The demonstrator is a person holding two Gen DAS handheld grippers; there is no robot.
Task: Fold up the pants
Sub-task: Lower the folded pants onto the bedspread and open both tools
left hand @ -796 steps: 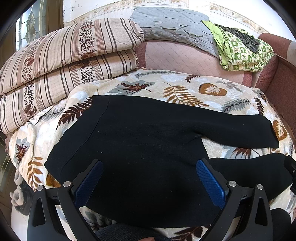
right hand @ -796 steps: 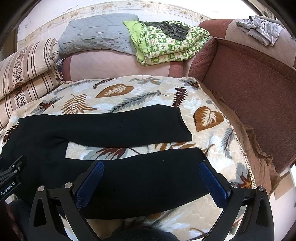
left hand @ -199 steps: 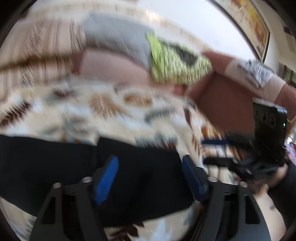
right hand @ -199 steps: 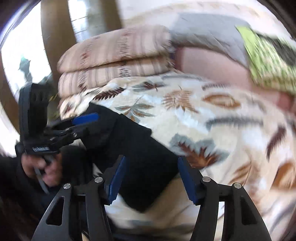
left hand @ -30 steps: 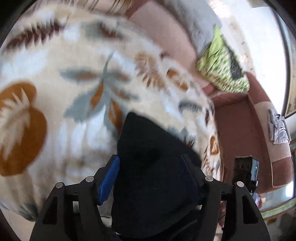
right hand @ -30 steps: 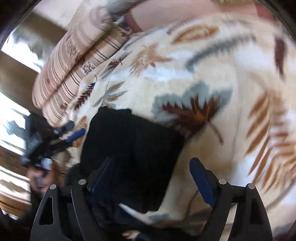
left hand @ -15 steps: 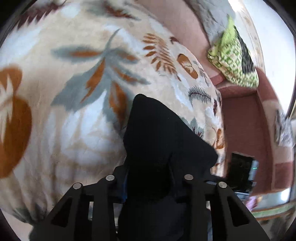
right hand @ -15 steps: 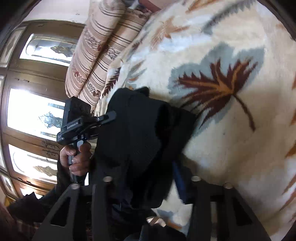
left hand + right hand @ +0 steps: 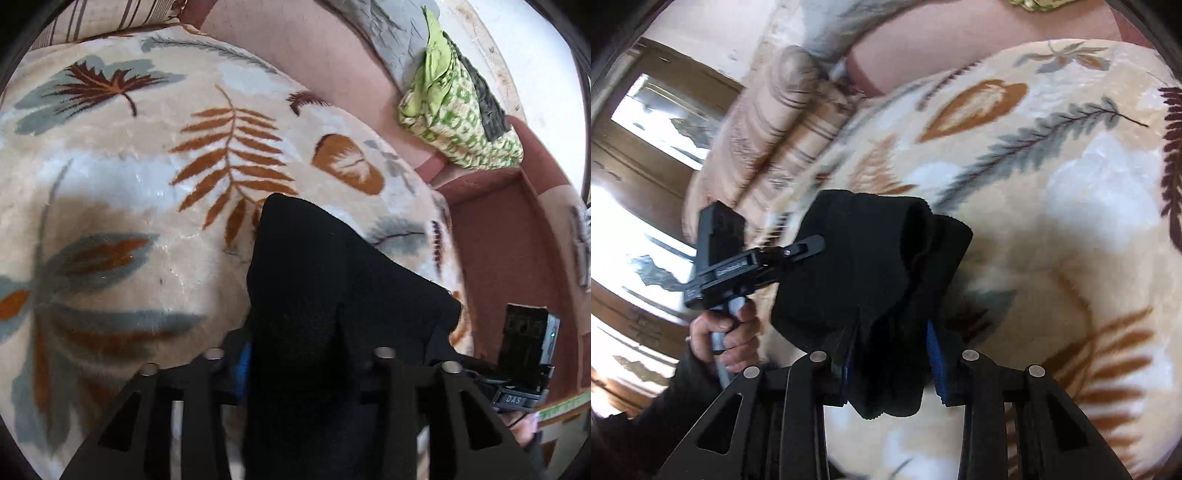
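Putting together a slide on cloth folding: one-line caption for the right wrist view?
Right gripper clamps folded black knit pants above a leaf-print blanket.

One pair of black pants [image 9: 314, 295], folded into a bundle at frame centre; two grippers, a left gripper [image 9: 299, 365] and a right gripper [image 9: 892, 360]. One leaf-print blanket [image 9: 129, 177]; one green patterned bundle [image 9: 458, 122] upper right. One hand [image 9: 727, 332] lower left; two striped cushions [image 9: 768, 122] upper left.
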